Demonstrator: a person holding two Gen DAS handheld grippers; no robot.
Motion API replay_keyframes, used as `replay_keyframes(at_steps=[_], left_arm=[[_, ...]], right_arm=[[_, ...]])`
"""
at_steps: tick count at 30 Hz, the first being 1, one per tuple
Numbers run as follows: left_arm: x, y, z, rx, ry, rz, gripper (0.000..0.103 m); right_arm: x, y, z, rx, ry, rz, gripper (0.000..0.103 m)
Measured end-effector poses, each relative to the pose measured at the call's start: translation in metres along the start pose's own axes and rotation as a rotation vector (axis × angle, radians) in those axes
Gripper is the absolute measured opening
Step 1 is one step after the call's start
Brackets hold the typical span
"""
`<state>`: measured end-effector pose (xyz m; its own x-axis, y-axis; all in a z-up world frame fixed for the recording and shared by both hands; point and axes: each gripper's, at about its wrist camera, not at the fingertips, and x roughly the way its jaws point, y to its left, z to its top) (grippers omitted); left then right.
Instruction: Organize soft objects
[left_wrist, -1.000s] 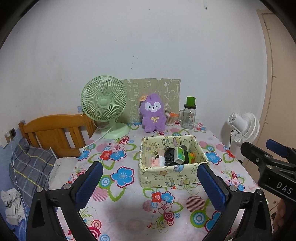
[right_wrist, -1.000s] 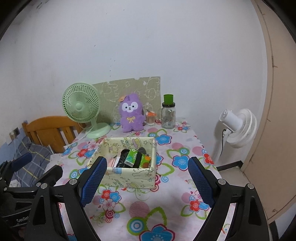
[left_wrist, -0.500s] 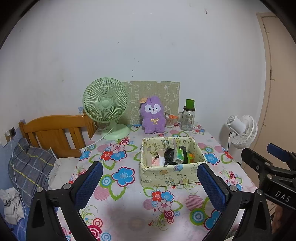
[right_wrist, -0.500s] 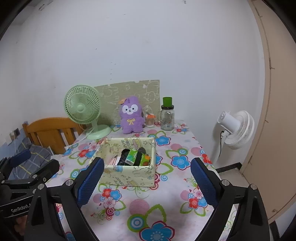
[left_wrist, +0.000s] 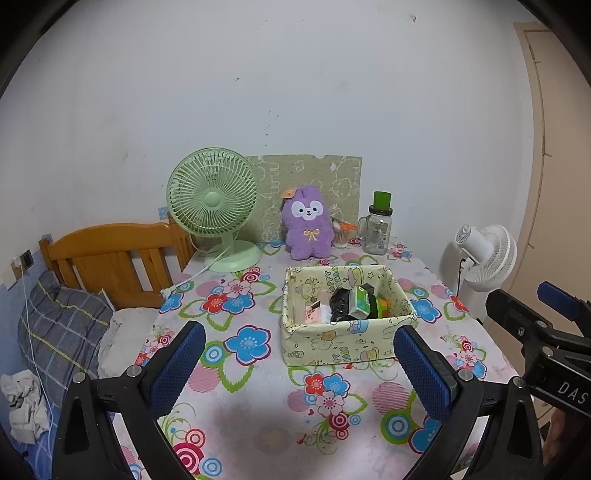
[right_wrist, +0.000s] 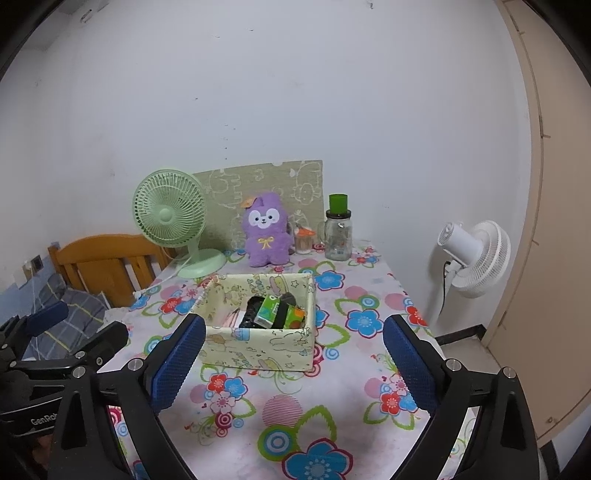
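both left gripper and right gripper wide open, empty, above floral table; green fan beside purple plush, behind box.

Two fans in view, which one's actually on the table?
The green fan, standing on the table left of the purple plush. The white fan stands off the table's right edge.

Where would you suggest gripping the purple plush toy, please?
Grip the purple plush toy across its torso, coming from the front. It sits upright facing the tools against the patterned board, its sides open, so either open tool would probably fit.
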<state>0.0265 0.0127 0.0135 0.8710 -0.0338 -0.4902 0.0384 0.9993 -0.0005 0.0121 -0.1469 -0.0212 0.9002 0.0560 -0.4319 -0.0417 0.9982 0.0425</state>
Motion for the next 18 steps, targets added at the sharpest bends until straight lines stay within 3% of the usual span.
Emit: replay_keyframes(at_steps=[18], left_arm=[[0.0018, 0.0031, -0.0009, -0.013, 0.004, 0.0, 0.103]], right_arm=[[-0.0008, 0.0048, 0.0004, -0.001, -0.012, 0.002, 0.102]])
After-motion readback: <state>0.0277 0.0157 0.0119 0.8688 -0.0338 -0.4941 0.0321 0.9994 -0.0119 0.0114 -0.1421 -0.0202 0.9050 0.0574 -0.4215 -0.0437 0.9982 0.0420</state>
